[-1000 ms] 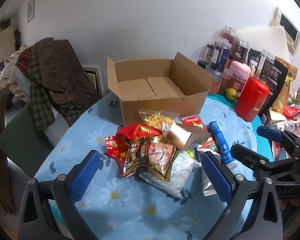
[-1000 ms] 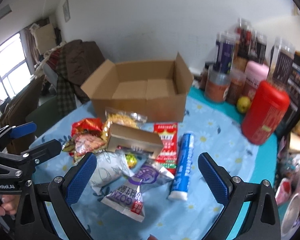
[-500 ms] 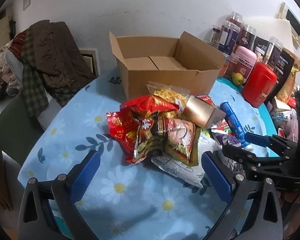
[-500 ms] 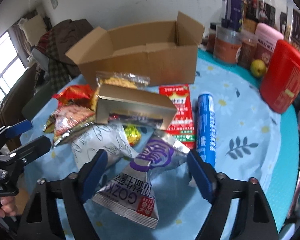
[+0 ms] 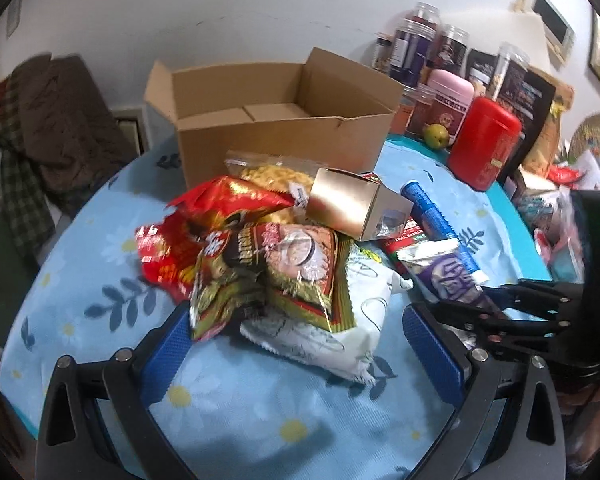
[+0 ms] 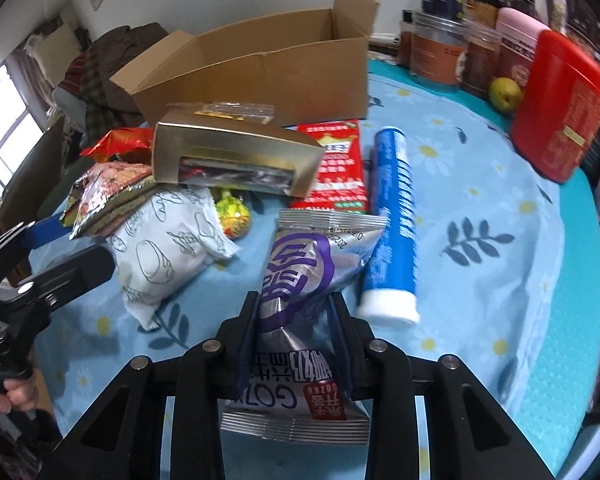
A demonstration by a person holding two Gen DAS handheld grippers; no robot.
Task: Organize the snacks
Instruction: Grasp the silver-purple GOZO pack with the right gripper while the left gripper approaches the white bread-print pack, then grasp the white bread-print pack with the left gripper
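My right gripper (image 6: pixel 296 320) is shut on a silver and purple snack bag (image 6: pixel 300 276) lying on the table; the bag also shows in the left wrist view (image 5: pixel 448 276). My left gripper (image 5: pixel 296 344) is open, its fingers either side of a white bag (image 5: pixel 340 320) under a brown and red noodle packet (image 5: pixel 284 264). A pile of snacks lies in front of an open, empty cardboard box (image 5: pixel 276 120): a gold box (image 5: pixel 352 204), red packets (image 5: pixel 220 204), a yellow snack bag (image 5: pixel 276 172), a blue tube (image 6: pixel 392 216).
The round table has a blue flowered cloth (image 5: pixel 260 412). Jars, a pink tin, a red canister (image 5: pixel 484 148) and a green fruit (image 5: pixel 436 136) stand at the back right. A chair draped with clothes (image 5: pixel 52 120) stands at the left.
My right gripper has moved down and closed on the silver and purple bag. My left gripper has moved forward and lower toward the snack pile, still open.
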